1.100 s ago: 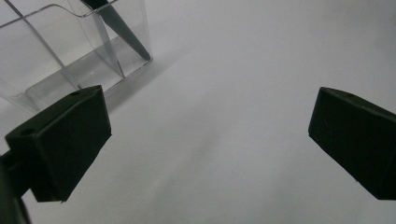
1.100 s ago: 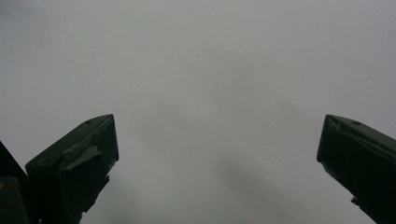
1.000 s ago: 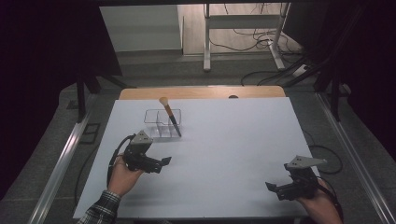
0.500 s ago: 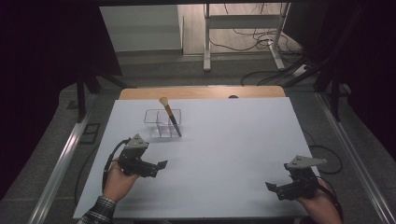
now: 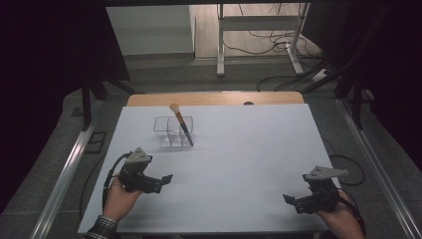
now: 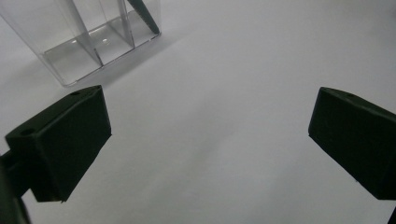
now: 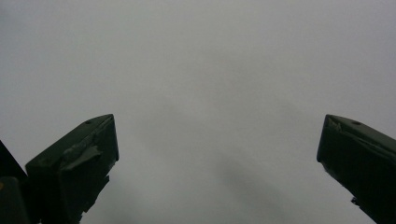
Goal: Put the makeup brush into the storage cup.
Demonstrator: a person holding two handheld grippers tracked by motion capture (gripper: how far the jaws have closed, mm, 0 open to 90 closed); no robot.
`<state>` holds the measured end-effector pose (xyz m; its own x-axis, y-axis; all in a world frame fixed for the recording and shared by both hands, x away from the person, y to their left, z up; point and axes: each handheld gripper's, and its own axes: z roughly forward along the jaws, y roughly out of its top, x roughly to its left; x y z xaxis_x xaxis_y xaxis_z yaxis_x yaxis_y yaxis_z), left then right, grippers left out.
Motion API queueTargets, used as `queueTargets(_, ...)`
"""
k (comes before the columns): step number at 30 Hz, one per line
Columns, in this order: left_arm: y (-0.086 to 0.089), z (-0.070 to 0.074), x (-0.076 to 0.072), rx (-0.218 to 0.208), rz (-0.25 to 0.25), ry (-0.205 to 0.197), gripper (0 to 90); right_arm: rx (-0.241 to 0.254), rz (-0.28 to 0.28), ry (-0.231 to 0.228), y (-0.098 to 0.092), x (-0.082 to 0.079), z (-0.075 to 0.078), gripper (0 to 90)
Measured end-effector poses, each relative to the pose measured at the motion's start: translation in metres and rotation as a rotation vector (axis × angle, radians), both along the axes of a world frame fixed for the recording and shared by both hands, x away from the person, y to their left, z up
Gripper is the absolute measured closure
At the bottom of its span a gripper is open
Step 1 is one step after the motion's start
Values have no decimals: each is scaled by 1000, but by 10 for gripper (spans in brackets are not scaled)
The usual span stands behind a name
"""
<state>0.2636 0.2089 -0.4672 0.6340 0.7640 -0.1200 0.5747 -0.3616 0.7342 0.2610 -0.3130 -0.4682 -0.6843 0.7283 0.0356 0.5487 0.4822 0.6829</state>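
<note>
Black jaws of the left hand-held gripper [image 5: 166, 179] gape wide, grasping nothing, above the white tabletop [image 5: 239, 159]; the clear plastic compartment organiser [image 5: 172, 130] with its black-handled makeup brush [image 5: 180, 122] sits near, at one o'clock. The right hand-held gripper [image 5: 288, 199] is likewise spread and empty.

A lab: white table [image 5: 239, 164], floor cables [image 5: 268, 45], dark curtains [image 5: 45, 59] around.

White tabletop [image 5: 259, 159], wooden edge [image 5: 214, 98], grey floor [image 5: 164, 74], cables [image 5: 278, 47], dark surroundings
</note>
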Motion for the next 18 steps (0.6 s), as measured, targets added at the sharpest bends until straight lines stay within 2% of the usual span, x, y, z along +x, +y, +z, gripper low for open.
queueTargets(8, 5, -1, -8, 18, 9, 0, 0, 1, 1, -2, 0, 0, 0, 0)
queueTargets(18, 13, -2, -16, 21, 25, 2, 0, -3, -1, -1, 0, 0, 0, 0)
